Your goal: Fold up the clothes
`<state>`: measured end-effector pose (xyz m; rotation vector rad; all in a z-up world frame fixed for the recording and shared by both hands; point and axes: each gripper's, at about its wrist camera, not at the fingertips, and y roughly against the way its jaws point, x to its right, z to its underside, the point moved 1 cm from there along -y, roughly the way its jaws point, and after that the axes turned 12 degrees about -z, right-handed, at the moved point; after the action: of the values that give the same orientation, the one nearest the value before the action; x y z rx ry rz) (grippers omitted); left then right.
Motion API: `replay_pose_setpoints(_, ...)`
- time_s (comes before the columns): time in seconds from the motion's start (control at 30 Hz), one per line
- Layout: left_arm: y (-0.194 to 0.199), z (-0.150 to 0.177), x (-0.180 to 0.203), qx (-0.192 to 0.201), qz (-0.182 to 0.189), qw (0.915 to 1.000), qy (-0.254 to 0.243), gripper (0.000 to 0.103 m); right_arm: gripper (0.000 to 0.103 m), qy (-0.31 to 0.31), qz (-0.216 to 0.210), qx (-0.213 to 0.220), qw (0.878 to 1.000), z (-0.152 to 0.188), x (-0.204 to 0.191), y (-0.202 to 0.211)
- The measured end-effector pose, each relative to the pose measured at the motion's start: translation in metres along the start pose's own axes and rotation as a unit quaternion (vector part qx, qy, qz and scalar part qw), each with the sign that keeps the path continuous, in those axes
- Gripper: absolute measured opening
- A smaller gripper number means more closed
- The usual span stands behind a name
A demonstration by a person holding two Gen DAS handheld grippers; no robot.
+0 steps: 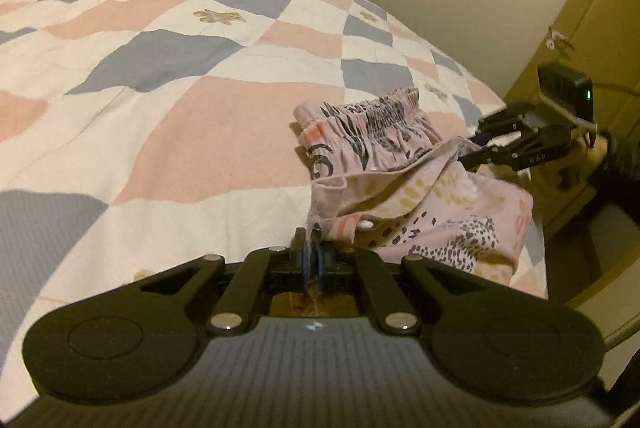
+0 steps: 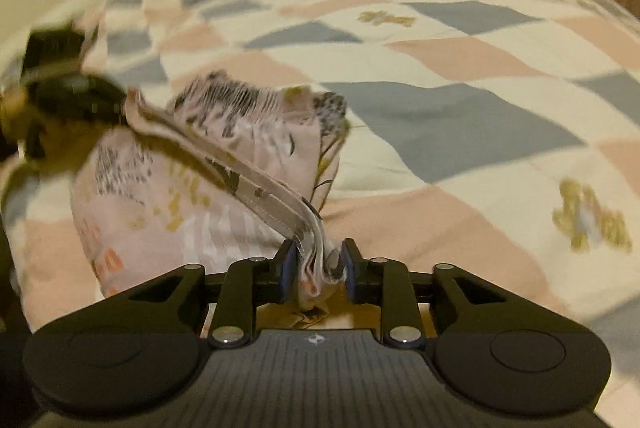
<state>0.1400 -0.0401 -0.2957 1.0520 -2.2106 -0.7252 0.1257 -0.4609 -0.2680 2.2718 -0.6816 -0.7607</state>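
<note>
Both grippers are clamped on one small garment, patterned pink shorts [image 1: 400, 183] with an elastic waistband [image 1: 372, 115], which sit at the near right corner of the bed, partly lifted off the checked quilt [image 1: 180, 99]. The left gripper [image 1: 313, 252] has its jaws almost fully together, pinching a thin hem edge at the near left of the cloth; only a sliver of fabric shows between the blue pads. The right gripper [image 2: 318, 264] has its jaws a little wider apart because they bite on a thicker bunch, several stacked layers of hem, so it reads as closed on the fabric, not gaping. In the left wrist view the right gripper [image 1: 508, 147] reaches in from the right and meets the cloth at its far right corner. A taut hem band [image 2: 224, 167] runs between the two grips, so the two ends seem held apart to keep that edge straight and the layers lined up, judging by the stretch. The waistband is turned up on the far side and the body of the cloth sags to the quilt, already doubled over in places. That fits either spreading it out flat or carrying a fold over; cannot tell which from this. The right wrist view is motion-blurred at the left, so the left gripper [image 2: 68, 95] is only a dark smear there. A yellow-green door [image 1: 592, 7] stands past the bed at far right.
</note>
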Motion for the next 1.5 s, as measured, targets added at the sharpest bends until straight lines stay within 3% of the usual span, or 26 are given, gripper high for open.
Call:
replay_pose_setpoints(0.2, -0.002, 0.002, -0.002, 0.013, -0.003, 0.9992, 0.038, 0.005, 0.037, -0.066, 0.003, 0.084, 0.994, 0.027, 0.006, 0.02)
replay_pose_setpoints(0.37, -0.004, 0.001, 0.003, 0.024, -0.012, 0.9983, 0.053, 0.005, 0.042, -0.09, -0.01, 0.125, 0.988, 0.038, 0.008, 0.017)
replay_pose_setpoints(0.57, -0.001, 0.005, 0.006, 0.034, -0.022, 0.9978, 0.054, 0.006, 0.038, -0.113, -0.014, 0.173, 0.978, 0.047, 0.016, 0.013)
replay_pose_setpoints(0.73, 0.0, 0.011, 0.005, 0.038, -0.024, 0.9974, 0.056, 0.005, 0.038, -0.134, -0.017, 0.186, 0.973, 0.051, 0.021, 0.016)
replay_pose_setpoints(0.8, -0.001, 0.012, 0.007, 0.039, -0.026, 0.9975, 0.053, 0.002, 0.009, -0.138, -0.022, 0.188, 0.972, 0.052, 0.02, 0.015)
replay_pose_setpoints(0.87, 0.001, 0.013, 0.011, 0.043, -0.03, 0.9976, 0.044, 0.001, 0.006, -0.143, -0.026, 0.19, 0.971, 0.052, 0.02, 0.014)
replay_pose_setpoints(1.0, 0.018, 0.009, 0.018, 0.067, -0.028, 0.997, 0.026, 0.0, 0.005, -0.125, -0.02, 0.214, 0.969, 0.043, 0.01, 0.03)
replay_pose_setpoints(1.2, 0.039, -0.016, 0.008, 0.101, -0.018, 0.9938, 0.043, 0.0, 0.005, -0.087, -0.001, 0.24, 0.967, 0.003, 0.008, 0.05)
replay_pose_setpoints(1.43, -0.007, -0.026, -0.019, 0.043, -0.04, 0.9936, 0.097, 0.002, 0.005, -0.091, 0.037, 0.201, 0.975, -0.021, 0.028, 0.009)
replay_pose_setpoints(1.5, -0.01, -0.025, -0.025, 0.046, -0.045, 0.9916, 0.112, 0.005, 0.012, -0.09, 0.058, 0.197, 0.975, -0.02, 0.031, 0.004)
